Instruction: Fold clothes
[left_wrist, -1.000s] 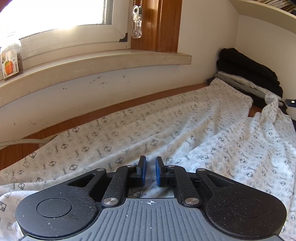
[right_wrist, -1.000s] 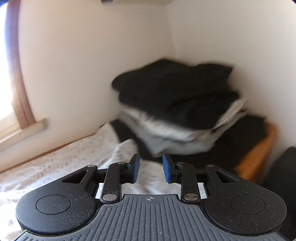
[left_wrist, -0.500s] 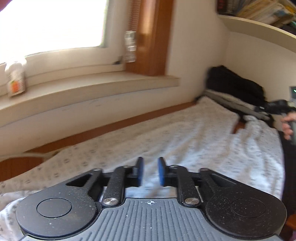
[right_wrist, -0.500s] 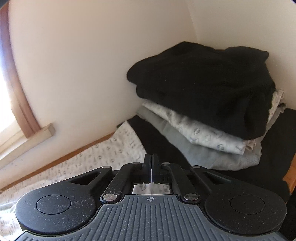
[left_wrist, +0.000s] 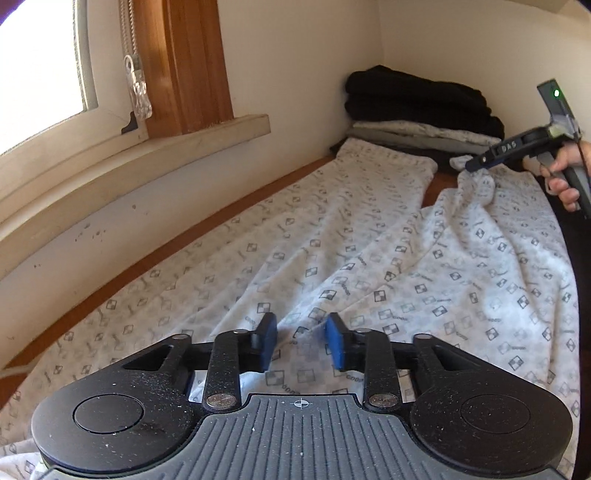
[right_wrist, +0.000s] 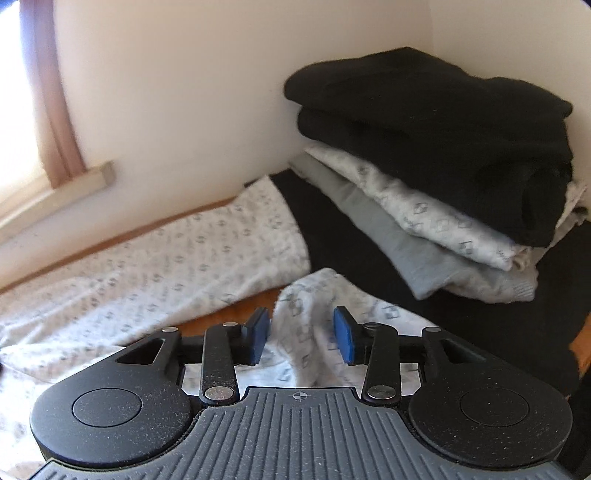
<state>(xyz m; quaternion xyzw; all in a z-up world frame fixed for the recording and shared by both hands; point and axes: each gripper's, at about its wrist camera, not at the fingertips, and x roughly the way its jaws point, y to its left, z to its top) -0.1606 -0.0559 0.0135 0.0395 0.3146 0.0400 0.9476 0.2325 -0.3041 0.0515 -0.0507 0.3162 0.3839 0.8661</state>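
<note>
The right gripper (right_wrist: 301, 338), clenched half a second earlier, had released the patterned pyjama trousers' (left_wrist: 332, 258) leg end at twelve o'clock; the left gripper (left_wrist: 300, 341) hovered unclenched over the waist, so regrasping came next.

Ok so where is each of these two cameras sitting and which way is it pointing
Left wrist: on the left gripper, jaws open over the patterned pajama pants, facing the corner; the right hand and right gripper show.
Right wrist: on the right gripper, jaws open around a bunched pant-leg end, facing the folded clothes stack.
Shared: the pants, the stack, the windowsill.
</note>
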